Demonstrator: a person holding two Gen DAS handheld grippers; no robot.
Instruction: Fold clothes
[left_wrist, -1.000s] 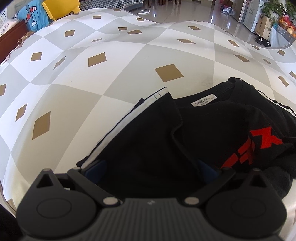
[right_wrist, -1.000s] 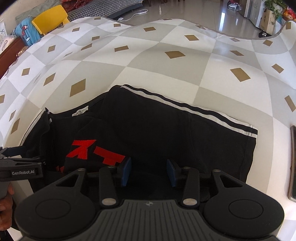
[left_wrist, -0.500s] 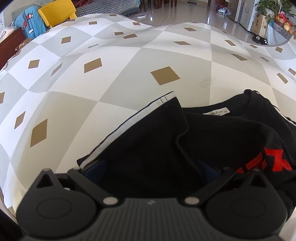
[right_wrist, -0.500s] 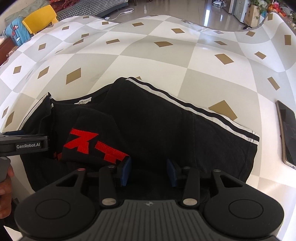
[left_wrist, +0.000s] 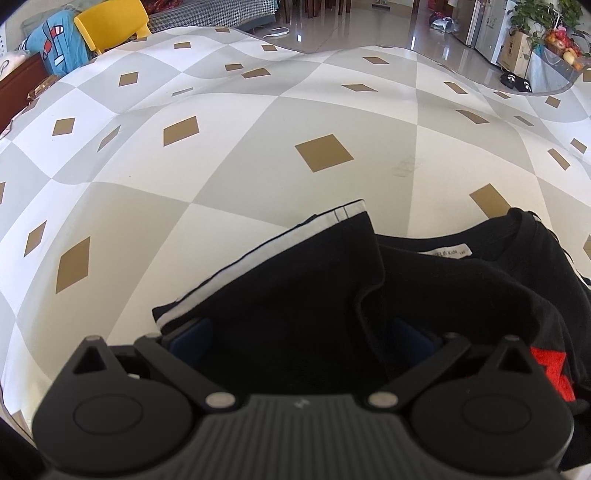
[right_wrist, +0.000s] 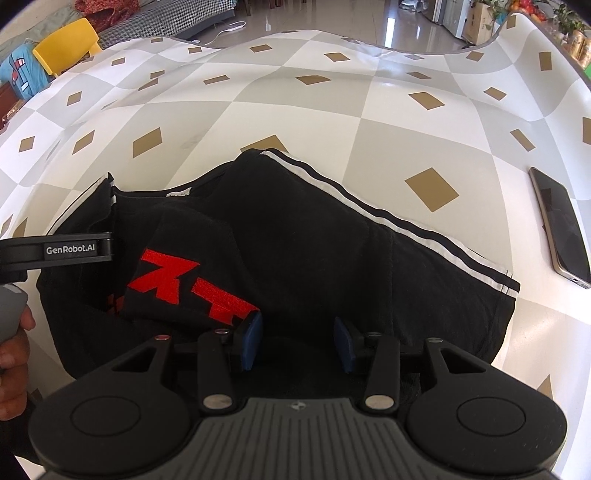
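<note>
My right tongs (right_wrist: 297, 345) half-parted, black shirt (right_wrist: 295, 243) between the pads, grip uncertain; left tongs (left_wrist: 301, 338) spread wide over a shirt fold, contact unclear; shirt bunched on checkered tablecloth (right_wrist: 332, 122); phone (right_wrist: 561, 225) beyond, right.

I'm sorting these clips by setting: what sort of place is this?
Most likely a home living or dining area. A black T-shirt lies on a table under a checked tablecloth, with a yellow chair, glossy tiled floor and potted plant behind.
</note>
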